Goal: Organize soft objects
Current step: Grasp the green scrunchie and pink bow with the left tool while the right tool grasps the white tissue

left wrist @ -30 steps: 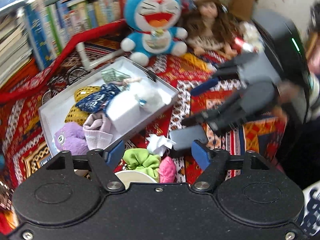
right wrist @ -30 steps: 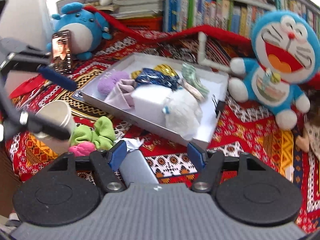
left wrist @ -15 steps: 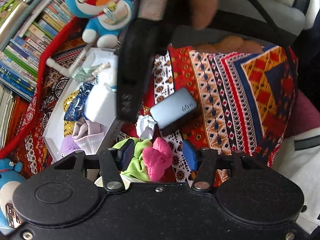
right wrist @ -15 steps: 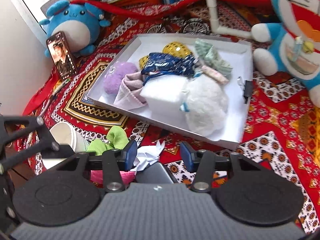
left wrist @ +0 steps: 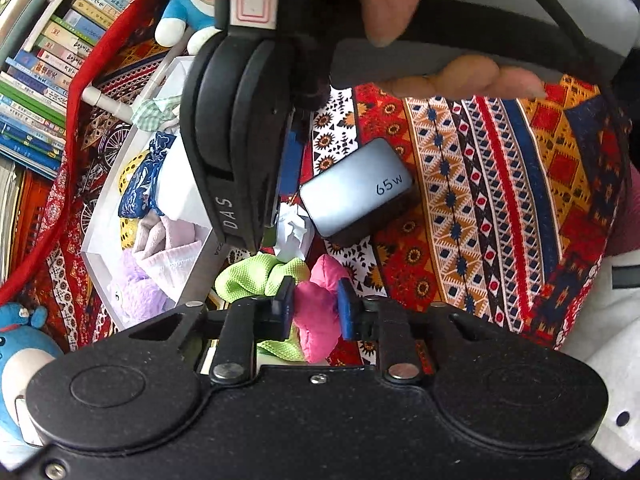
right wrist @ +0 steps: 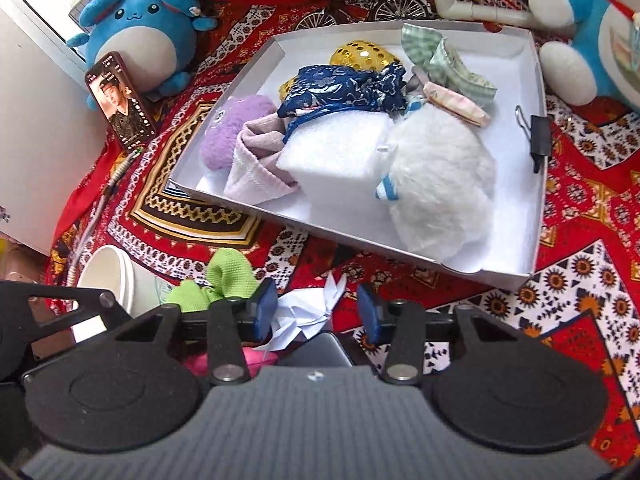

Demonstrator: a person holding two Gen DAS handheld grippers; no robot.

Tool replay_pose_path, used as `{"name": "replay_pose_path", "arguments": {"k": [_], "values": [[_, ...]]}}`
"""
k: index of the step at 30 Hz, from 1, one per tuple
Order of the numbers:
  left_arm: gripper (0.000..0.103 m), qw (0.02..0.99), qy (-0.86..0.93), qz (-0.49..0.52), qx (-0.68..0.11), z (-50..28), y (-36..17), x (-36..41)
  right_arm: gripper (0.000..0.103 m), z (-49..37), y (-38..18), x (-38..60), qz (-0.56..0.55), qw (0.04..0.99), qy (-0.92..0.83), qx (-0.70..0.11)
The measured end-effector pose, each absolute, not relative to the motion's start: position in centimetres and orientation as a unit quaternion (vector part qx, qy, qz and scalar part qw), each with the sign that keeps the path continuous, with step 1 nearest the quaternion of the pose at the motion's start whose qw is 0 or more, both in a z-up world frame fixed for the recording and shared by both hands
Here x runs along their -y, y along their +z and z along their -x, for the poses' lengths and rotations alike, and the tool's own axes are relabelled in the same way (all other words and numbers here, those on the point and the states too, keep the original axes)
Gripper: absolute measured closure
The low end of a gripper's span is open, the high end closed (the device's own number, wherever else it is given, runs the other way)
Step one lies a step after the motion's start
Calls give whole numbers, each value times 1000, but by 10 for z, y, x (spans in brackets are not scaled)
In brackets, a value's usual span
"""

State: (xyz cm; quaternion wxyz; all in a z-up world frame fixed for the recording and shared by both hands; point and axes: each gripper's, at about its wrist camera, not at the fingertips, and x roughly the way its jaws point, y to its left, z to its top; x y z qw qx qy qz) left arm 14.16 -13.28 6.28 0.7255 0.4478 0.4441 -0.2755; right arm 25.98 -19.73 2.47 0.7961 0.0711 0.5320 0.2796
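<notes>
My left gripper (left wrist: 315,306) is shut on a pink soft pouch (left wrist: 316,320), pinched between its blue pads on the patterned cloth. A green cloth (left wrist: 256,280) lies bunched right beside it. The jaws of my right gripper (right wrist: 316,312) are closing around a crumpled white paper (right wrist: 304,316); a gap still shows at the right pad. In the left wrist view its black body (left wrist: 236,120) hangs over that paper (left wrist: 294,232). The white tray (right wrist: 536,80) holds a white plush (right wrist: 440,184), a foam block (right wrist: 340,152), a purple plush (right wrist: 232,128) and cloths.
A grey charger (left wrist: 356,188) lies next to the paper. A white paper cup (right wrist: 108,280) stands left of the green cloth. A phone (right wrist: 120,100) leans on a blue plush (right wrist: 140,28). A binder clip (right wrist: 540,136) lies in the tray. Books (left wrist: 36,80) line the far side.
Both grippers dropped toward the small pile in front of the tray and narrowed. The left one closed on the pink pouch. The right one came down over the crumpled paper.
</notes>
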Motion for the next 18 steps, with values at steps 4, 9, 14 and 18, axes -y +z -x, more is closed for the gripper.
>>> {"name": "replay_pose_path", "arguments": {"k": [4,9,14,18], "values": [[86,731,-277,-441,-441,-142,66,130,88,-258,29,197,-83,798,282,-527],[87,743,-281,-425,-433,-138,74,127,94,-256,33,200,-84,802,276,-523],[88,758,-283,-410,-421,-127,87,121,83,-254,37,203,-83,803,277,-521],[88,770,-290,-394,-410,-115,99,117,79,-254,37,203,-79,804,273,-522]]}}
